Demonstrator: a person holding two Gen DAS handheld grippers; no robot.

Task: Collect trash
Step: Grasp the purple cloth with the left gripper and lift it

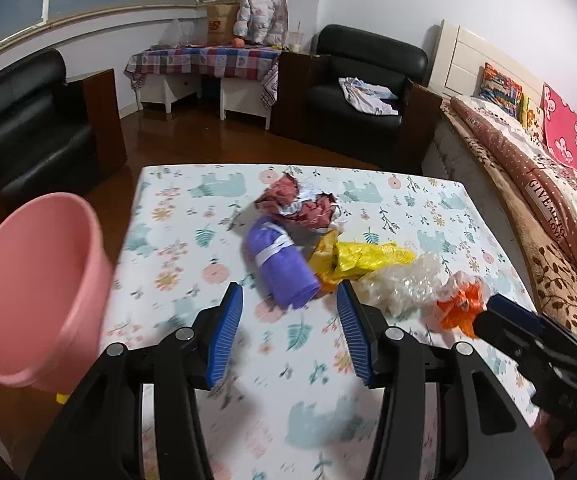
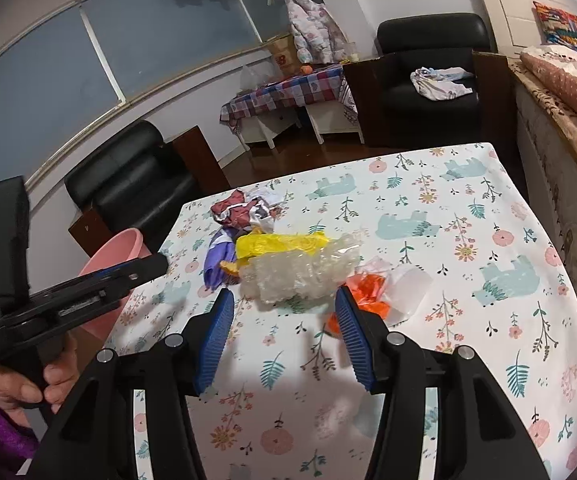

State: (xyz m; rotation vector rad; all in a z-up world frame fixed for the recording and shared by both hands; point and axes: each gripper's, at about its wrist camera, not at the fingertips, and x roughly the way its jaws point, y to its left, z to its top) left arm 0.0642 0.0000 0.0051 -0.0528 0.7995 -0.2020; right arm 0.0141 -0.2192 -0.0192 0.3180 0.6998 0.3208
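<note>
On the floral tablecloth point(image 1: 216, 200) (black armchairs point(image 1: 360, 84) behind), trash lies; both claws gape, empty

Both tongs, left point(image 1: 290, 304) and right point(image 2: 284, 312), gape wide, empty.

So there's a table point(image 1: 192, 200) with a white bear-and-flower print cloth, and the trash is all bunched toward the middle. You've got crumpled red-and-white paper point(image 1: 298, 206) at the far end, then a purple roll with a white band point(image 1: 284, 268) touching a yellow plastic bag point(image 1: 362, 260). Beside those are a wad of clear plastic wrap point(image 2: 300, 274) and an orange-and-white bag point(image 1: 458, 304).
</note>
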